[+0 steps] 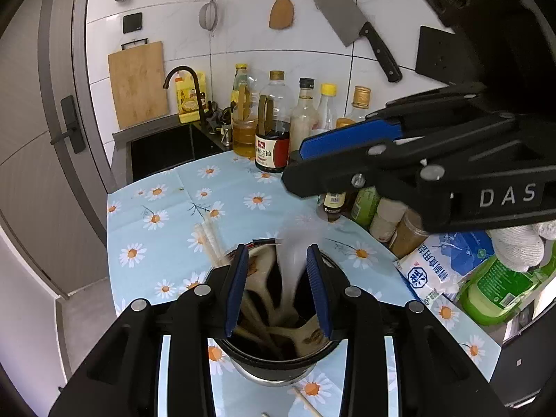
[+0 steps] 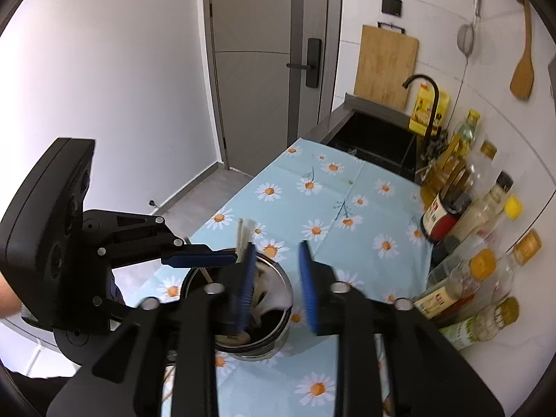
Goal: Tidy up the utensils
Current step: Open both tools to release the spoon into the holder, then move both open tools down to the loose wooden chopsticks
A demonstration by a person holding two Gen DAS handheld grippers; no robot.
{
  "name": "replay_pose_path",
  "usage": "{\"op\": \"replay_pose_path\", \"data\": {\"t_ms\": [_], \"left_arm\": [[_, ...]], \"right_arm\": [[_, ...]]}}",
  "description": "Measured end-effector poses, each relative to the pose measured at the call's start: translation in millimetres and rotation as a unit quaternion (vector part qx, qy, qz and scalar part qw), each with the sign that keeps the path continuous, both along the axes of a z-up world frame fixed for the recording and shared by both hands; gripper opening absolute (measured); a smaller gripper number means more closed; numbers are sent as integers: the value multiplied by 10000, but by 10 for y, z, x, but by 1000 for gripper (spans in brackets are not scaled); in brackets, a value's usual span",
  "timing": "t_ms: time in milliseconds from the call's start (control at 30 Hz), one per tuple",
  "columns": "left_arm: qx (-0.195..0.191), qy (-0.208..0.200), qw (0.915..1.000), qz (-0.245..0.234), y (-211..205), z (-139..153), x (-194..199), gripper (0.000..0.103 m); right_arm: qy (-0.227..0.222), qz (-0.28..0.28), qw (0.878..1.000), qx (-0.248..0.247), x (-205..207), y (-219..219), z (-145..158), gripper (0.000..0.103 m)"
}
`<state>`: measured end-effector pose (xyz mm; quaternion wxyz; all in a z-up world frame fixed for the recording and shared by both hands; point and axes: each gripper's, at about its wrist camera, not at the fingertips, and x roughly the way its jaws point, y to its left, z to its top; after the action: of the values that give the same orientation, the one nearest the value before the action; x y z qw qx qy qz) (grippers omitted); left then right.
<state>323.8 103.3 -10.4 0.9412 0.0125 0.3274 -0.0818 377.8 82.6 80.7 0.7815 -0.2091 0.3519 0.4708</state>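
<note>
1. The utensil holder (image 1: 278, 354), a round steel cup with a dark rim, is seen on the counter (image 1: 166, 208) directly below and just ahead of the left claw (image 1: 278, 288); that claw is the nearer one.
2. A pale spoon (image 1: 292, 271), blurred, is seen standing steeply in the holder, its long axis nearly upright, handle end up, between the left claw's blue pads; contact cannot be confirmed, so no grip is read and the jaws are taken as parted.
3. The right claw (image 1: 295, 166) is seen above and to the far right side of the holder, jaws apart, nothing between them; in its own view the holder (image 2: 239, 312) lies below-left of the claw (image 2: 274, 285).
4. Wooden and ceramic utensil ends are seen inside the holder; chopsticks (image 1: 208, 243) lean out at its far-left rim.
5. One loose stick (image 1: 305, 403) is seen on the daisy-print cloth near the bottom edge; likely still to be collected.
6. Pads are ribbed blue rubber; the cloth looks smooth and slick.
</note>
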Motion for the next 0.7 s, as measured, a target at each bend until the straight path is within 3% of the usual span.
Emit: {"op": "replay_pose_path", "data": {"t_ms": [533, 700], "left_arm": [[-103, -311, 9994, 57, 24, 188, -274, 34], [-246, -372, 9990, 43, 26, 262, -429, 34]], "right_arm": [[345, -413, 9974, 473, -44, -258, 127, 30], [707, -728, 9917, 794, -100, -475, 132, 30]]}}
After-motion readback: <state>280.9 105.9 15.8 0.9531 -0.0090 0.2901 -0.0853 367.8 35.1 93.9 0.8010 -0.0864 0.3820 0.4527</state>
